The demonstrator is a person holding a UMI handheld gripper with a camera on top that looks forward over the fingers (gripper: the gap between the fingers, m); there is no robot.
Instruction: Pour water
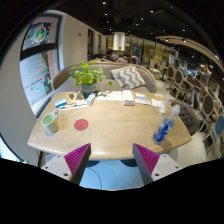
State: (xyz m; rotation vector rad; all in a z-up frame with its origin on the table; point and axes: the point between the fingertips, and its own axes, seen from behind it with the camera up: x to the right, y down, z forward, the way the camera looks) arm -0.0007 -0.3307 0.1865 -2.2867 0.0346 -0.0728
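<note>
Open-plan room, ceiling lights, a wall poster (38,38) on one side, chairs (185,85) and shelving on the other. Light wooden table (110,125) fills the middle ground, well ahead of the gripper (107,160).

Jaws released, spread wide, holding nothing; pink pads (76,156) show on the inner faces, both short of the table's near edge.

Potted plant (88,76) at the far edge, papers and books (125,97) beside it. Red round coaster (81,125) toward the near edge, left of centre.

Water bottle (163,130) near the right near corner: clear plastic, blue tint or label, upright or slightly leaning, hard to tell. Cap state not readable. Green cup (49,124) at the left edge, well apart from the bottle; probable receiving vessel.

Handling judgement: bottle likely light, thin-walled, yields under squeeze, smooth and possibly slippery. Take it around mid-body, at the label, with moderate pressure; too hard would buckle it. Water weight will shift when tilted.
</note>
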